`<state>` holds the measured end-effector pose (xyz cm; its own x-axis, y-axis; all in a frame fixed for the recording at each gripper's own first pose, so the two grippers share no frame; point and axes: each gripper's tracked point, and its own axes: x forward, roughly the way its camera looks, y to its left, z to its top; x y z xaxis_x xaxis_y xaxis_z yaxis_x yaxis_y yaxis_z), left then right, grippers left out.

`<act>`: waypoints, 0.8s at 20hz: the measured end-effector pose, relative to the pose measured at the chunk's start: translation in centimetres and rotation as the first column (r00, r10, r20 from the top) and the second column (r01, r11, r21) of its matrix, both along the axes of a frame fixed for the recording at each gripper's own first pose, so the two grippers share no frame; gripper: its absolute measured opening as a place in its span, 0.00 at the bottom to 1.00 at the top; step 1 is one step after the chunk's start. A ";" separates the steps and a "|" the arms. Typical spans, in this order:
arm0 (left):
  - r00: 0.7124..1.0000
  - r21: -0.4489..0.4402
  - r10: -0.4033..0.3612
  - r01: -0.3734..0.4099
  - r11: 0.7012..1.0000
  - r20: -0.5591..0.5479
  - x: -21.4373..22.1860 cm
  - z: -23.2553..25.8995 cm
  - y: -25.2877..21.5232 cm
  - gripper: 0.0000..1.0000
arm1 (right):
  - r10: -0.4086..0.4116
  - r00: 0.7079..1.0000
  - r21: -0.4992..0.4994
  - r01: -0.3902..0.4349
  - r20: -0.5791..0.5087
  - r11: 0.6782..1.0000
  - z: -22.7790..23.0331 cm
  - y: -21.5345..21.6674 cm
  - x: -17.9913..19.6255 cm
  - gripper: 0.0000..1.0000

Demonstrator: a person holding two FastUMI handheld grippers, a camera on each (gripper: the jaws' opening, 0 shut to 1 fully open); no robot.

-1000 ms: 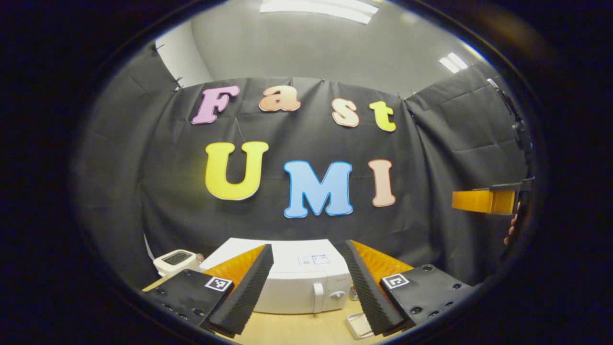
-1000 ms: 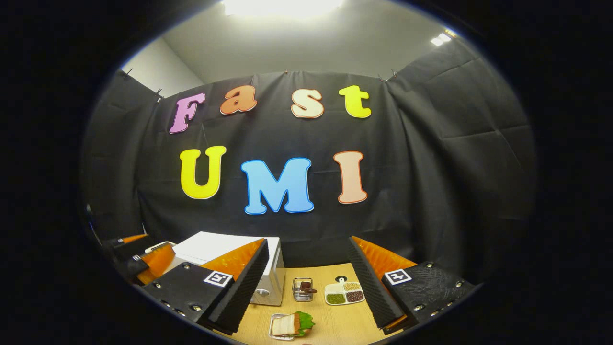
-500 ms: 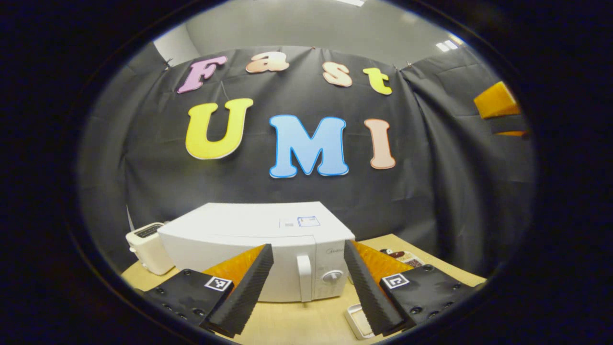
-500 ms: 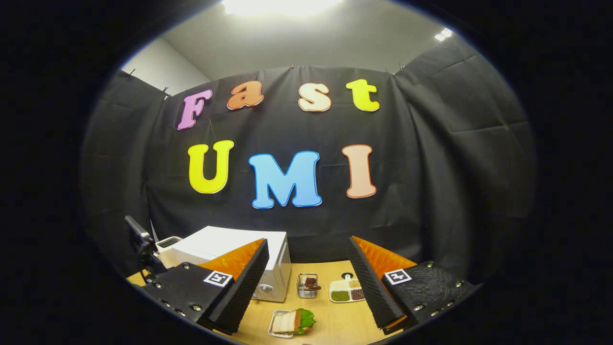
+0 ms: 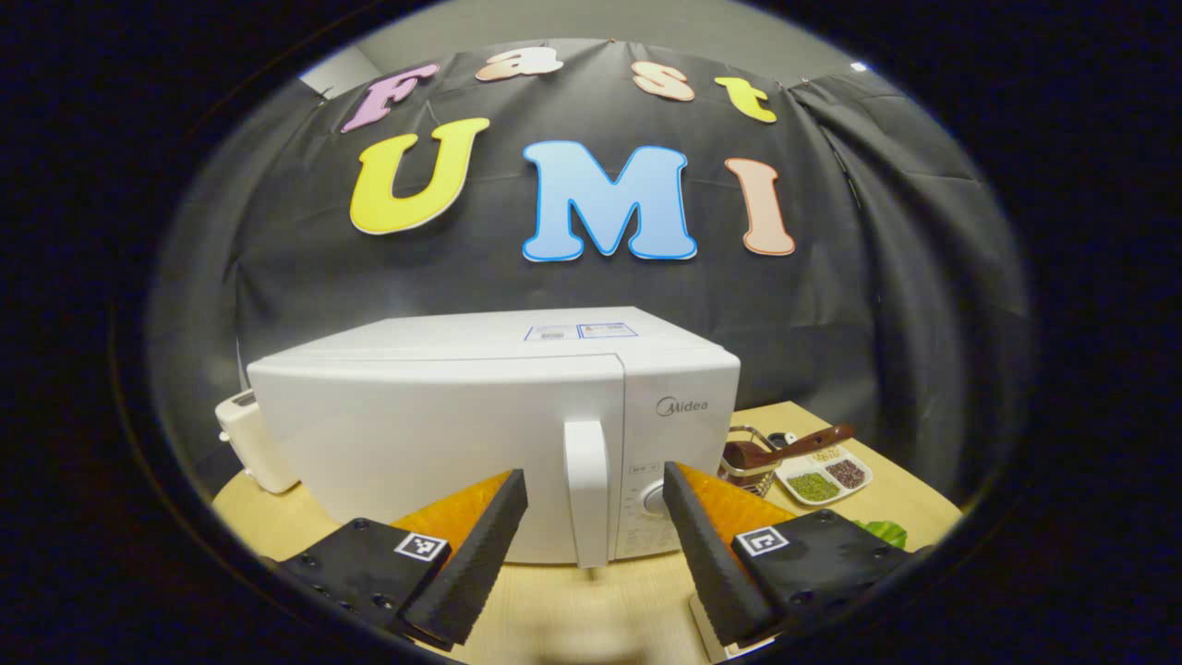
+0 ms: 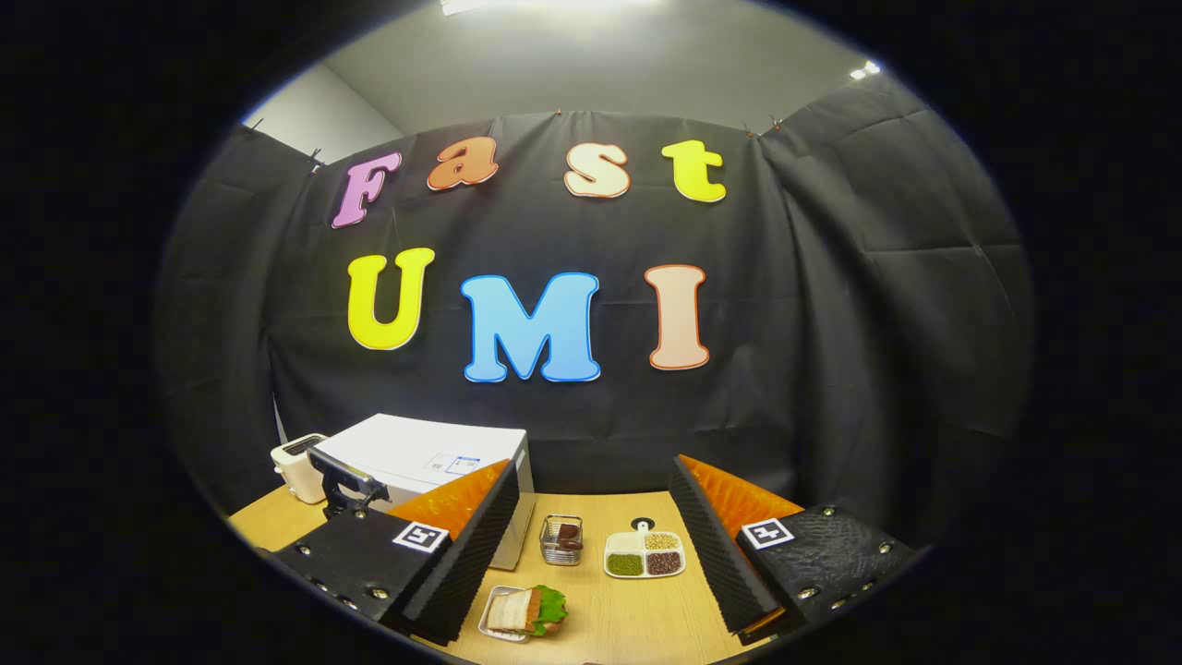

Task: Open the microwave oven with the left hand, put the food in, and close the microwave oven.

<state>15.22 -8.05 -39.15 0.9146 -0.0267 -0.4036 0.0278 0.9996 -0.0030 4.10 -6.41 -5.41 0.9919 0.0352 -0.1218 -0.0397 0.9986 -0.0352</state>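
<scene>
white microwave handle [image 5: 587,489] between spread left hand-held gripper [image 5: 587,540] fingers

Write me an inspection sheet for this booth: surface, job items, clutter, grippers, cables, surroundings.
Surface: light wooden table, bare between the items.
Job's things: white box-shaped microwave oven, door shut, upright white handle untouched; sandwich with green lettuce on a small white tray, in front of the oven.
Clutter: cream toaster beside the oven's far side; wire metal basket; white divided dish of grains.
Grippers: left gripper with jaws open, lined up on either side of the handle, not touching it; right gripper with jaws open, empty, above the table.
Cables: nothing seen.
Surroundings: black cloth wall, grey ceiling with lights.
</scene>
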 end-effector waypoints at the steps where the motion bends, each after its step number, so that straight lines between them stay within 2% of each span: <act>1: 1.000 -0.005 0.012 -0.012 1.000 -0.016 0.4 -0.8 0.3 0.93 | -0.003 1.000 0.003 0.003 -0.003 1.000 -0.2 -0.1 0.0 0.99; 2: 1.000 -0.008 0.019 -0.020 1.000 -0.022 0.8 -1.2 0.5 0.88 | -0.005 1.000 0.002 0.005 -0.009 1.000 -0.3 -0.3 -0.1 0.99; 3: 0.999 -0.009 0.029 -0.029 1.000 -0.027 1.3 -1.2 0.9 0.80 | -0.005 1.000 -0.003 0.005 -0.016 1.000 -0.6 -0.5 0.0 0.99; 5: 0.999 -0.054 0.012 -0.014 0.998 -0.040 1.1 -1.1 0.3 0.51 | -0.006 1.000 -0.014 0.006 -0.020 1.000 -0.5 -0.5 -0.1 0.99; 7: 0.999 -0.045 -0.001 -0.001 0.999 -0.050 1.6 -1.8 0.2 0.28 | -0.007 1.000 -0.014 0.007 -0.015 1.000 -0.3 -0.3 -0.2 0.99; 8: 0.998 -0.027 -0.004 0.003 1.000 -0.062 1.5 -1.6 0.3 0.25 | -0.004 1.000 -0.012 0.004 -0.014 1.000 -0.3 -0.1 -0.2 0.99; 9: 0.998 -0.016 -0.003 0.002 1.000 -0.064 1.4 -1.5 0.3 0.16 | -0.004 1.000 -0.012 0.003 -0.013 1.000 -0.5 0.1 -0.3 0.99; 12: 0.997 -0.009 -0.010 0.009 1.000 -0.081 1.6 -1.6 0.4 0.11 | 0.001 1.000 -0.008 -0.001 -0.017 1.000 -0.8 0.6 -0.4 0.99; 13: 0.996 -0.011 -0.021 0.020 1.000 -0.087 1.4 -1.5 0.2 0.07 | 0.002 1.000 -0.007 -0.002 -0.018 1.000 -0.9 0.7 -0.5 0.99; 16: 0.994 -0.016 -0.045 0.044 0.999 -0.098 1.3 -1.4 0.3 0.07 | -0.005 1.000 0.001 0.005 -0.021 1.000 -1.2 0.7 -0.6 0.99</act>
